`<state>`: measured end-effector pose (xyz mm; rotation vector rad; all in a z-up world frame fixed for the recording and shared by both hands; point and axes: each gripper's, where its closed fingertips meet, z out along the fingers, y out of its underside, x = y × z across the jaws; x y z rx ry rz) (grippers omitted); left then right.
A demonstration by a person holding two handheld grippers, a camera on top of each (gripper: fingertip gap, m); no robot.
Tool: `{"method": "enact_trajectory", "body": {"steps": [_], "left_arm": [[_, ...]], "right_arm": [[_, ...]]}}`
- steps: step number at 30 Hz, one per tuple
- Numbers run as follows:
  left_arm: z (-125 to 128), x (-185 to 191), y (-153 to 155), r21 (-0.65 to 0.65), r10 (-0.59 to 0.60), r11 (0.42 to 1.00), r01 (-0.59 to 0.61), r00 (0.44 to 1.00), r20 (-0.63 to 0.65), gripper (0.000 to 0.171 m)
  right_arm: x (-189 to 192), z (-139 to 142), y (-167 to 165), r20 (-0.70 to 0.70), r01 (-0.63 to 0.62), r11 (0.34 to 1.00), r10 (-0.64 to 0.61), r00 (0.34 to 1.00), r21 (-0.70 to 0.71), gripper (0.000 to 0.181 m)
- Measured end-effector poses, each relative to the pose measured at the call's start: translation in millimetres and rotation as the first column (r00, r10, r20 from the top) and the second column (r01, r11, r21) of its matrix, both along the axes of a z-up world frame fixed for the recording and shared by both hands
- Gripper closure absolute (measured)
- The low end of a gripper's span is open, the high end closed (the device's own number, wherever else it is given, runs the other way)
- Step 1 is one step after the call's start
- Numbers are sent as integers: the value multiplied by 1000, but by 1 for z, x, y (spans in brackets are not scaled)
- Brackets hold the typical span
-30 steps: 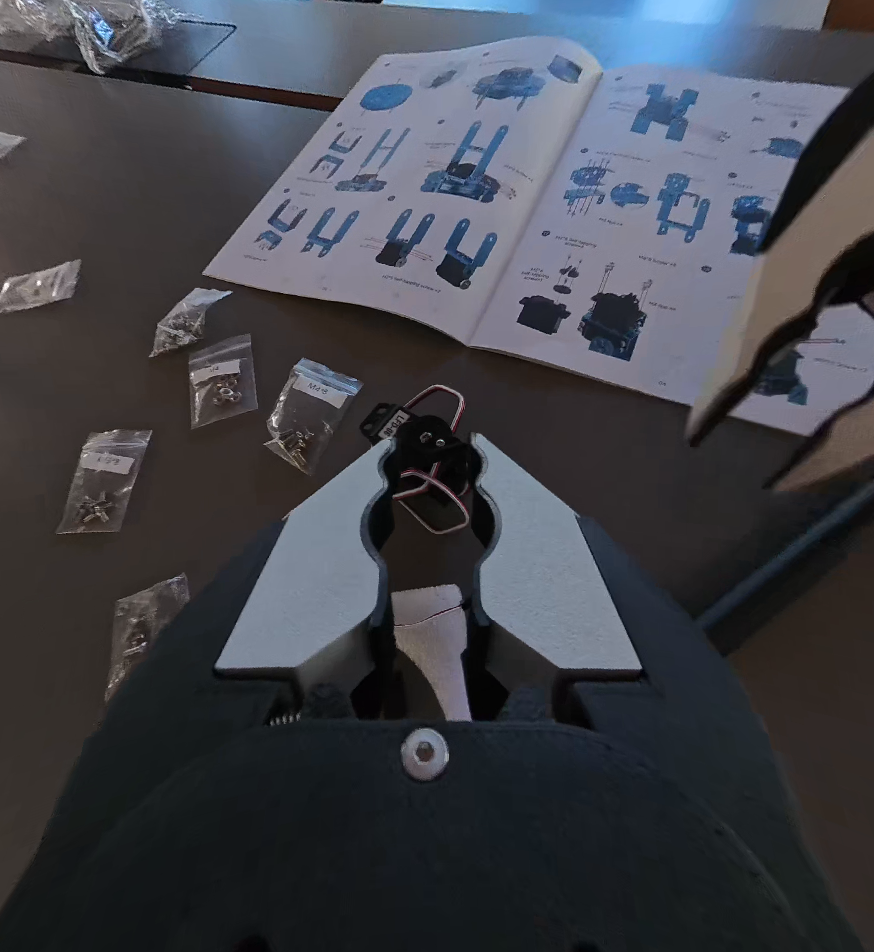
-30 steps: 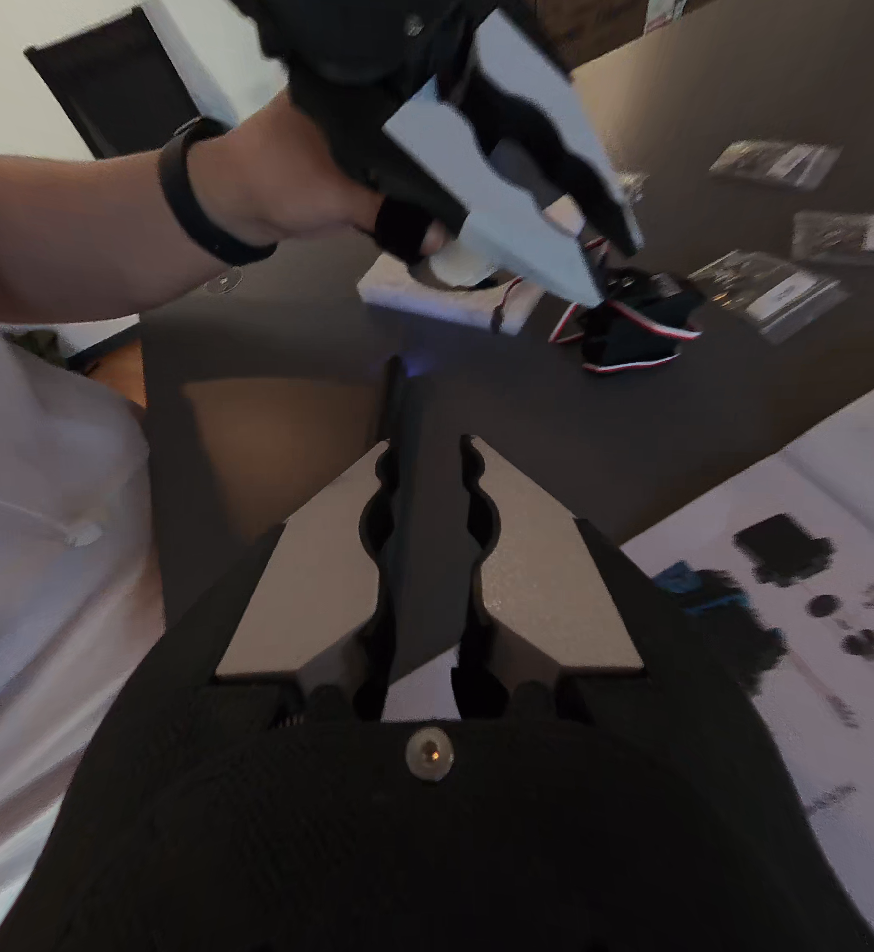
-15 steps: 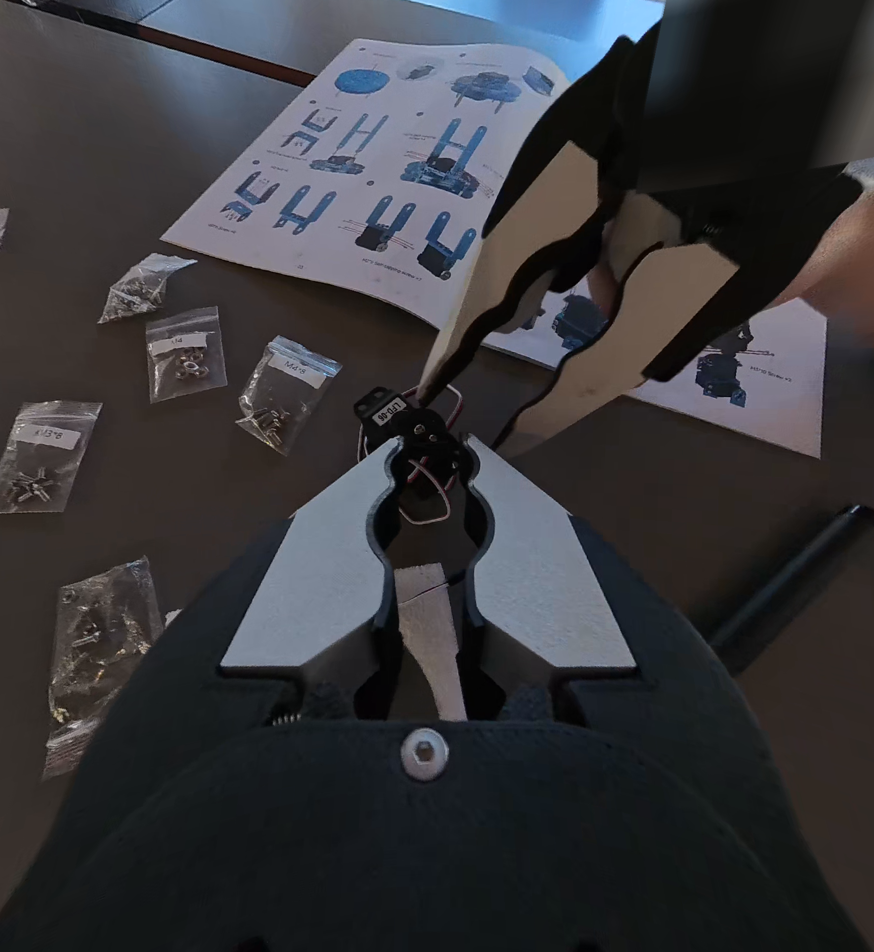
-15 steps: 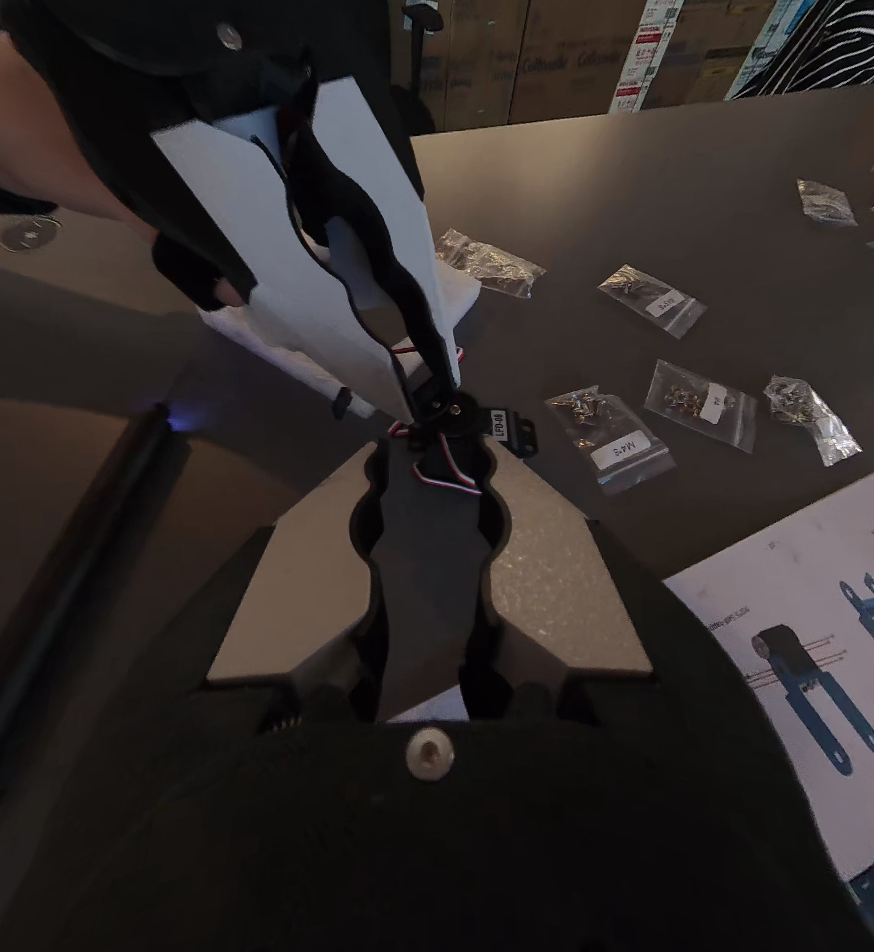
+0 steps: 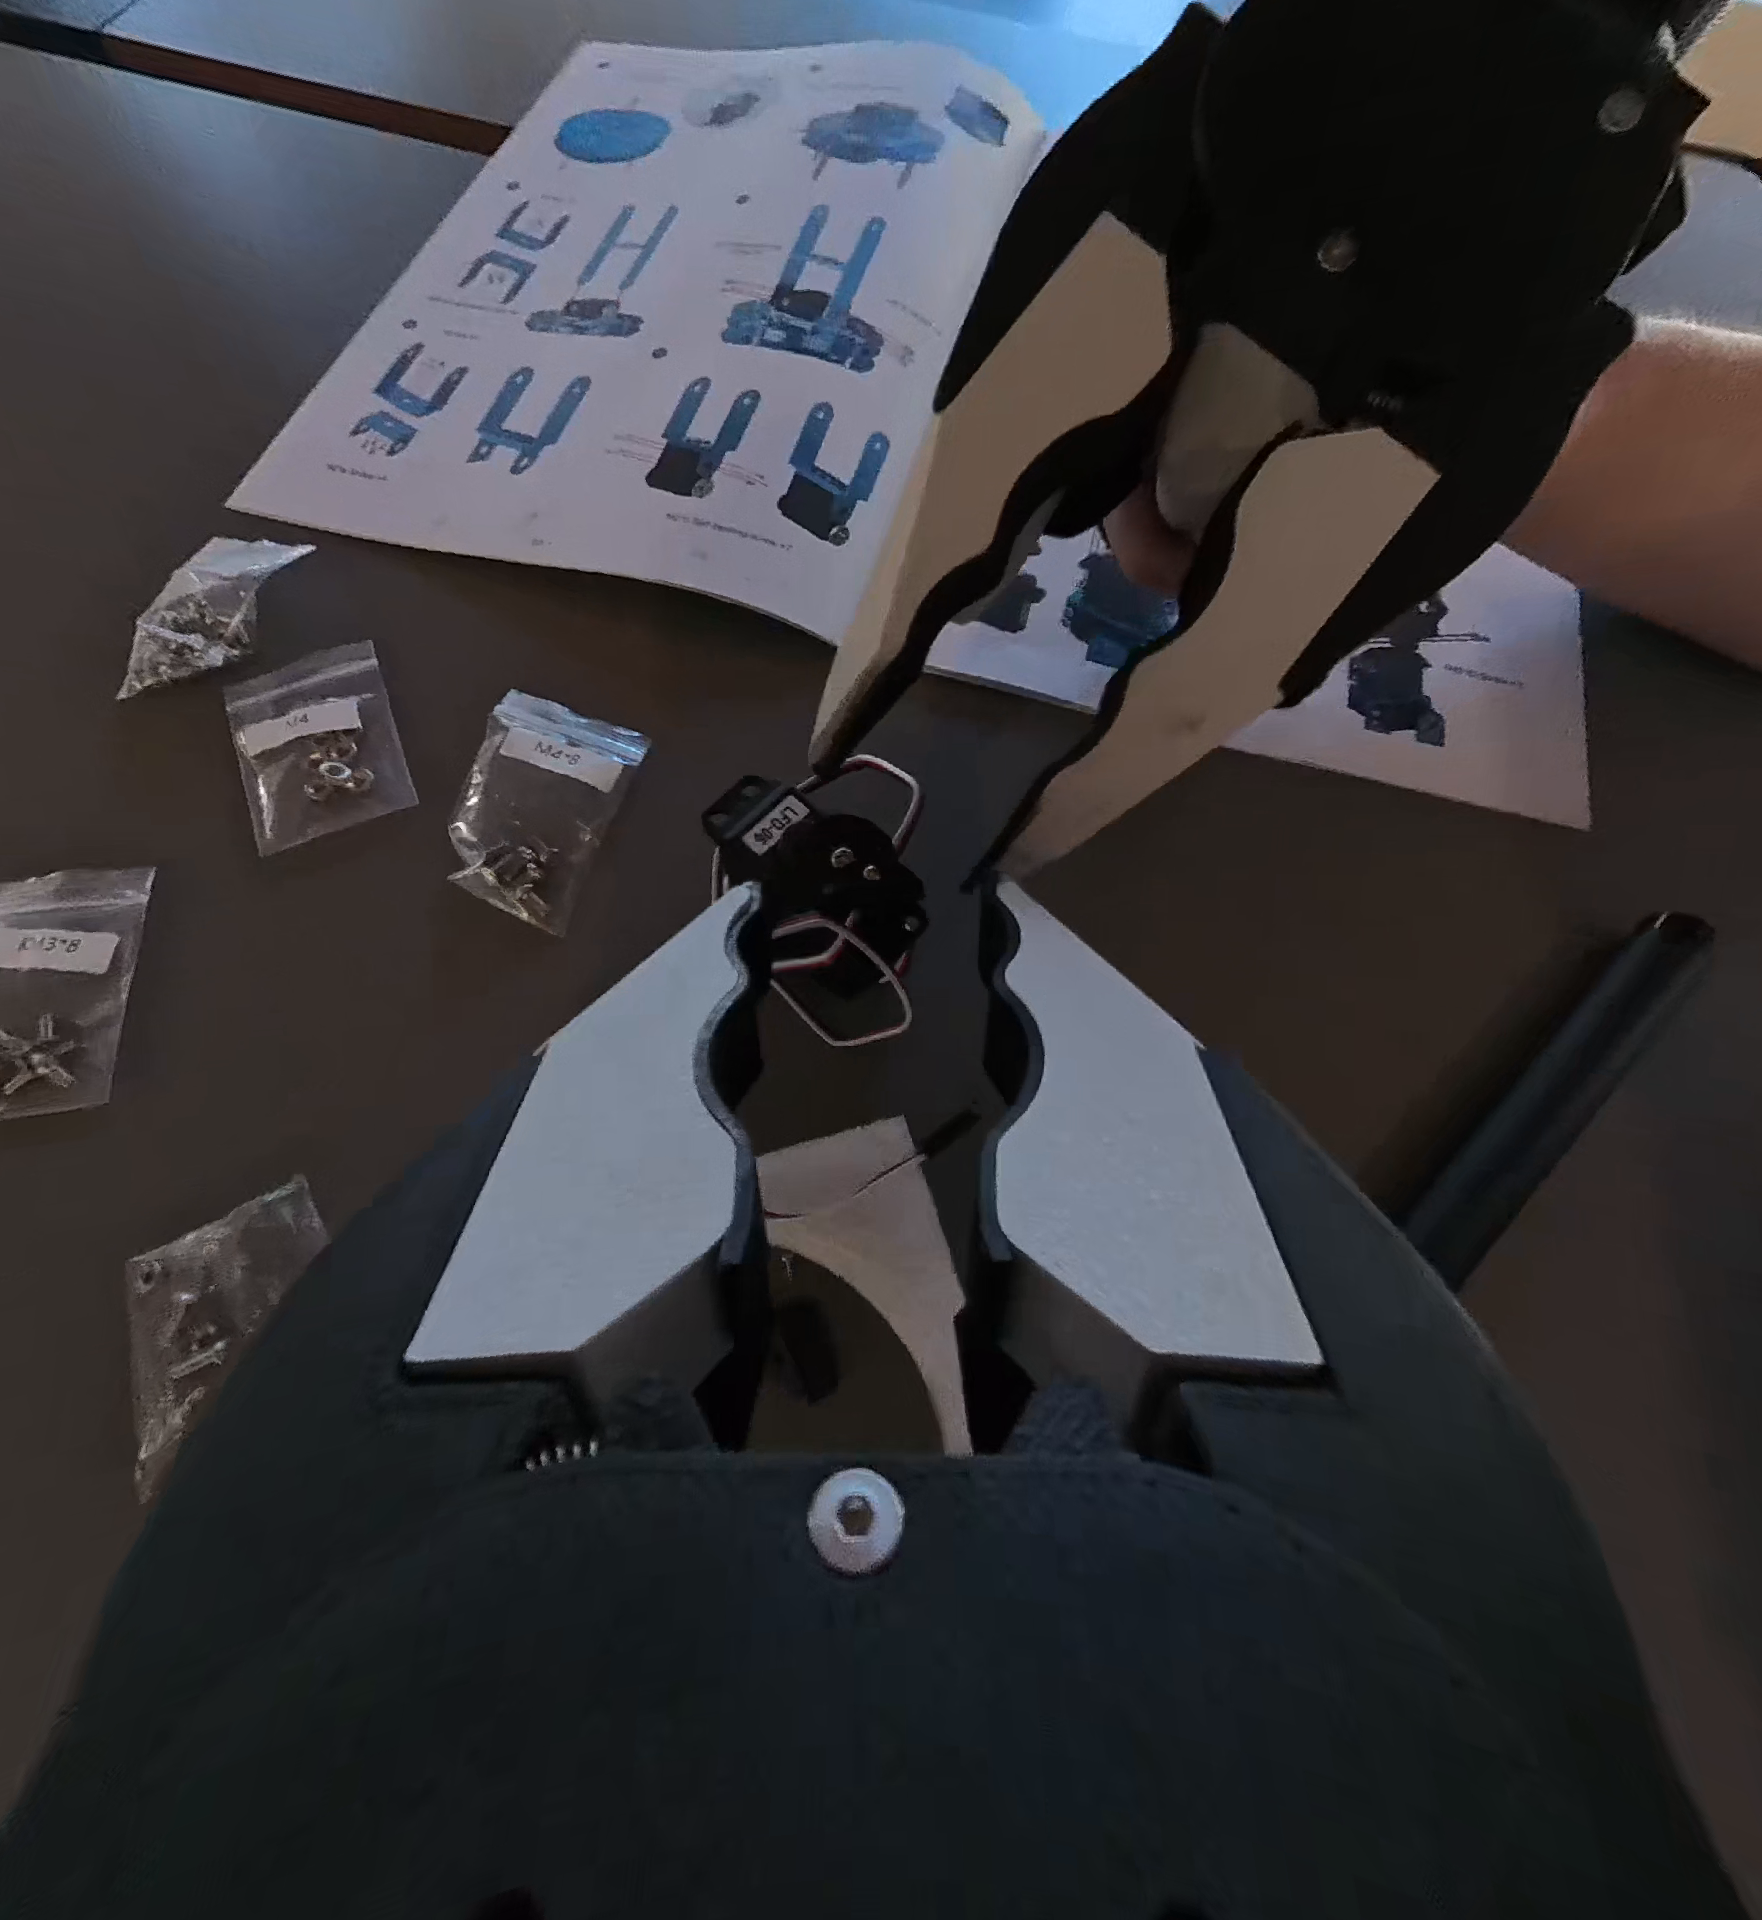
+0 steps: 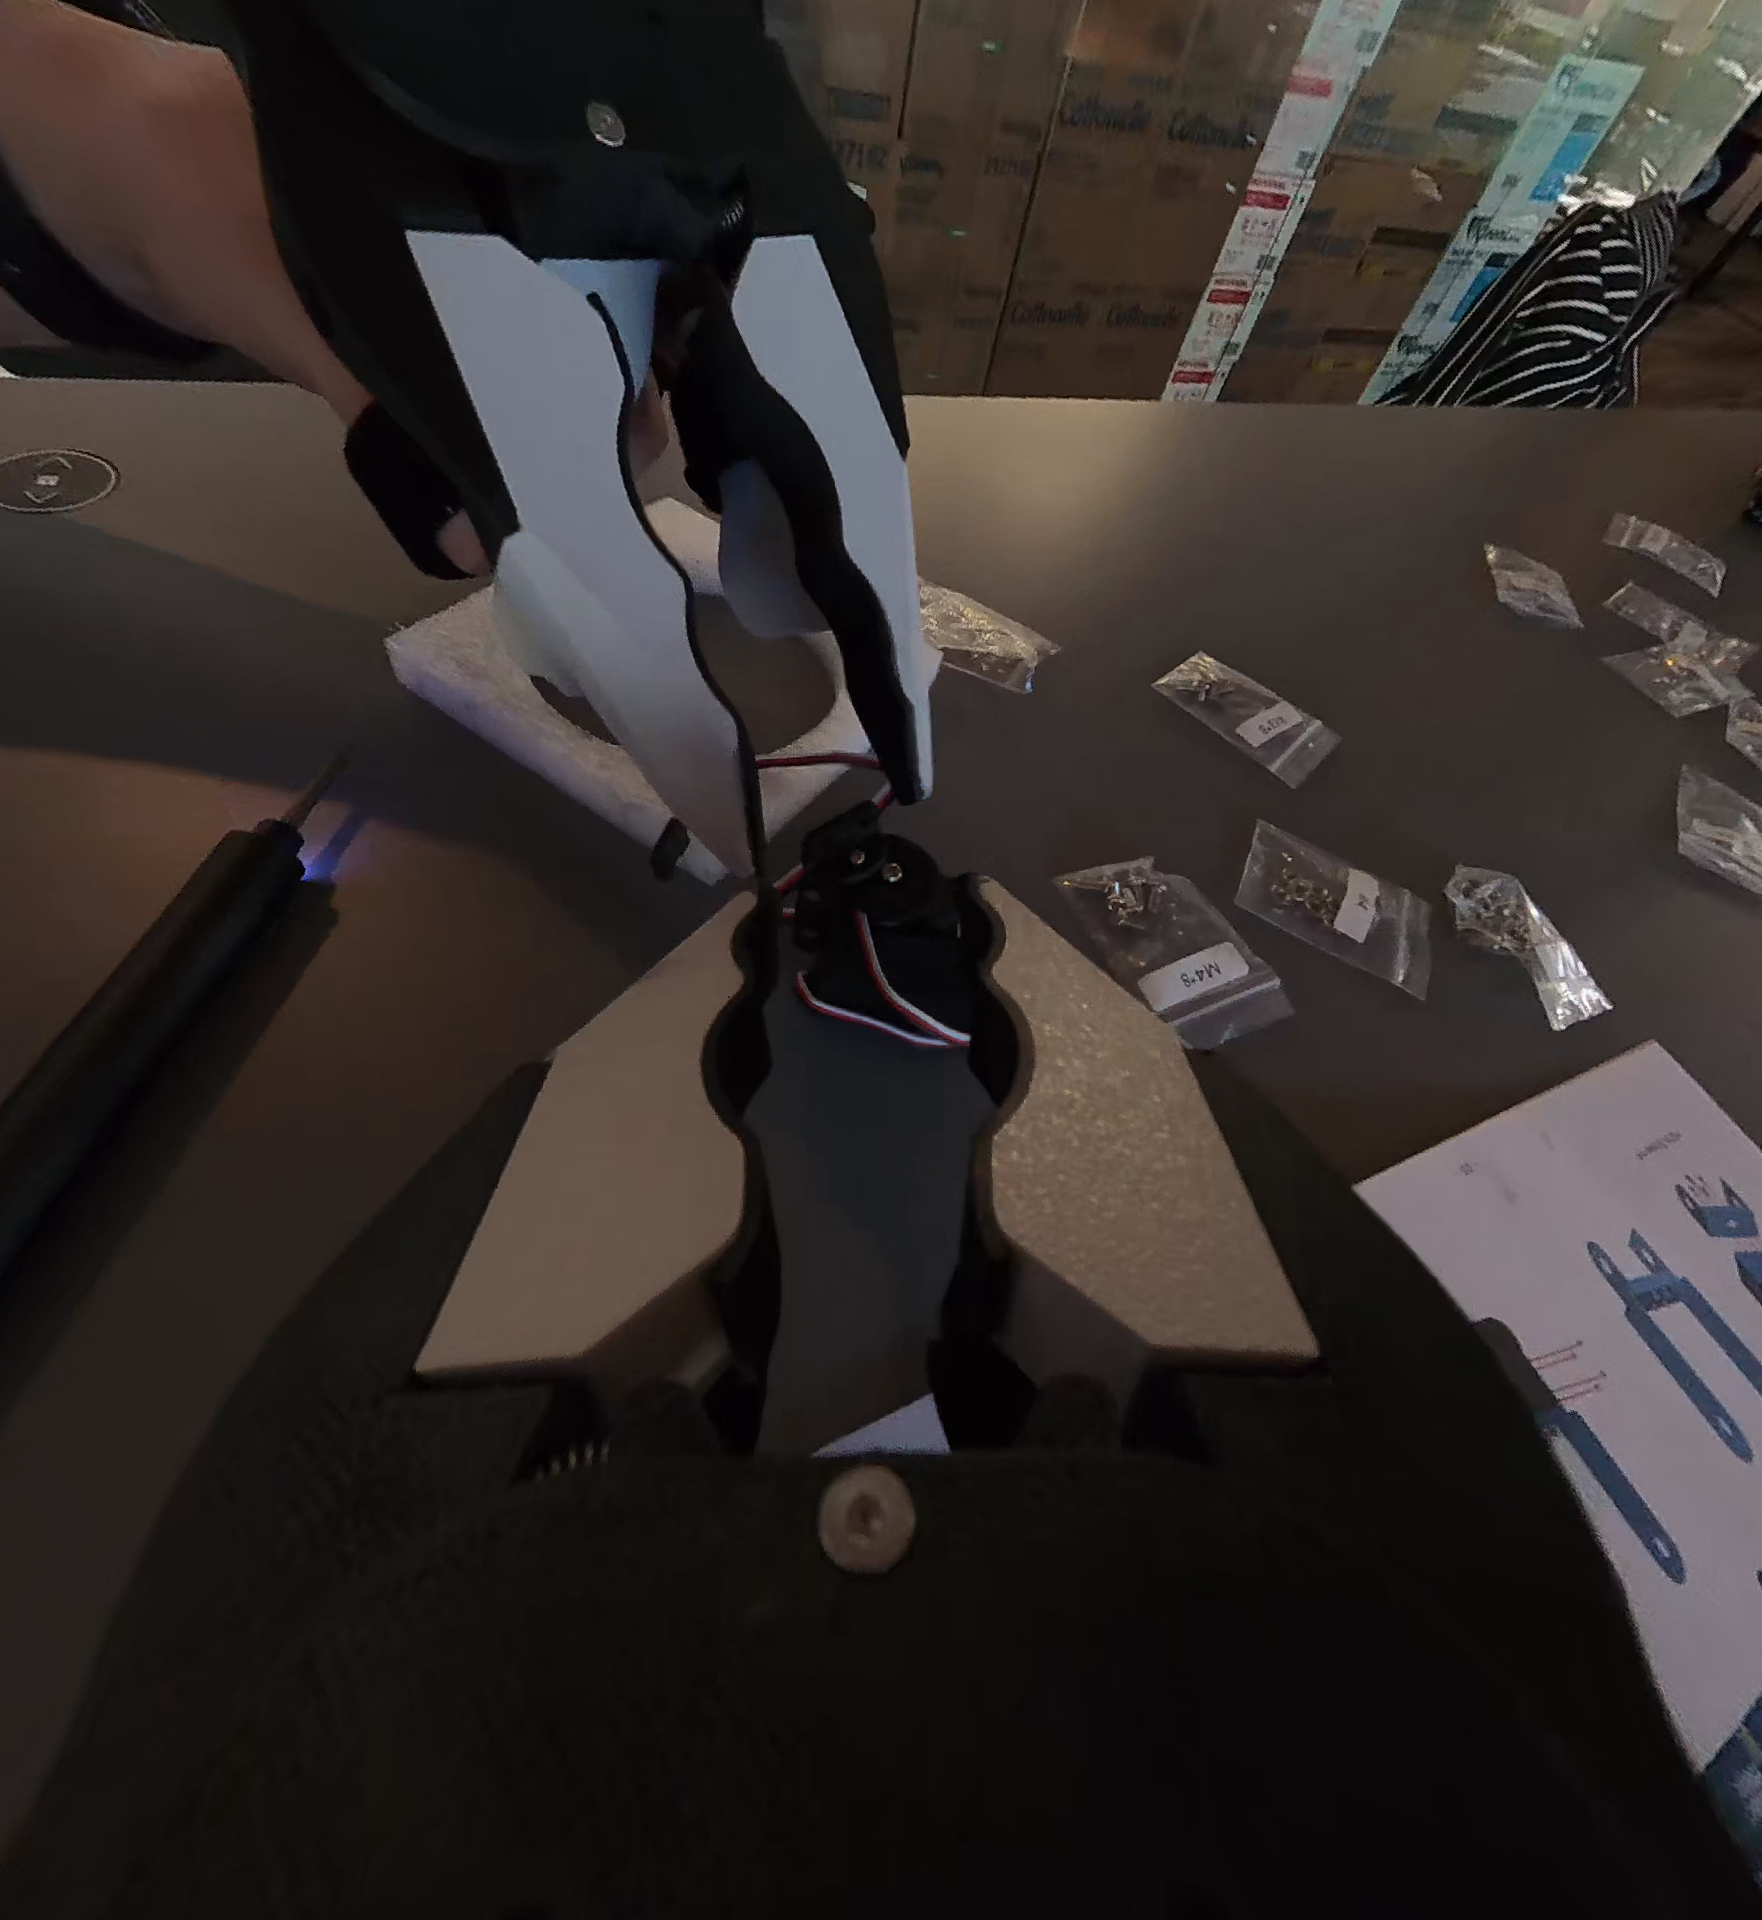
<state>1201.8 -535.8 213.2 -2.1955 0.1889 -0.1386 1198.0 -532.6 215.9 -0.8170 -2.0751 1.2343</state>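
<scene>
A small black servo (image 5: 835, 883) with a red, white and black lead lies on the dark table (image 5: 233, 312). My left gripper (image 5: 872, 899) is open, with its fingertips on either side of the servo. My right gripper (image 6: 866, 904) is open too and straddles the same servo (image 6: 861, 868) from the opposite side. In the left wrist view the right gripper (image 5: 913, 816) reaches down from the upper right. One tip is at the servo's lead and the other is on the table beside it. In the right wrist view the left gripper (image 6: 799, 826) comes down from above.
An open instruction booklet (image 5: 648, 312) lies behind the servo. Several small bags of screws (image 5: 534, 800) lie to its left. A black rod-shaped tool (image 5: 1542, 1091) lies to the right. A white foam piece (image 6: 503, 675) lies under the left gripper. Cardboard boxes (image 6: 1064, 208) stand beyond the table.
My left gripper's jaws have spread wider around the servo. My right gripper swung in from the right, opened, and came down over the servo.
</scene>
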Motion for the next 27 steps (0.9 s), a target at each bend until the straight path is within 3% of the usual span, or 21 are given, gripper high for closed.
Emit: {"method": "enact_trajectory", "body": {"steps": [4, 8, 12, 16, 22, 27], "left_arm": [[-6, -5, 2, -34, 41, 999, -42, 998, -45, 137], [3, -12, -3, -3, 83, 997, -83, 996, 14, 149], [9, -25, -8, 16, 121, 993, -120, 992, -33, 162], [13, -9, -4, 34, 39, 999, -38, 999, -28, 157], [-6, -8, 2, -41, -63, 998, 56, 978, -198, 154], [-4, -8, 5, -34, -79, 997, 75, 984, -159, 155]], "right_arm": [[-2, -11, 1, 30, -7, 1000, 7, 1000, 2, 150], [-4, -14, 3, 43, -14, 1000, 14, 999, 3, 157], [-4, -14, 4, 43, -17, 1000, 17, 999, 3, 160], [-3, -14, 4, 35, -28, 1000, 27, 999, 8, 159], [-4, -14, 2, 19, -34, 999, 34, 999, 23, 159], [-5, -14, 7, 13, -24, 999, 23, 1000, 25, 160]]}}
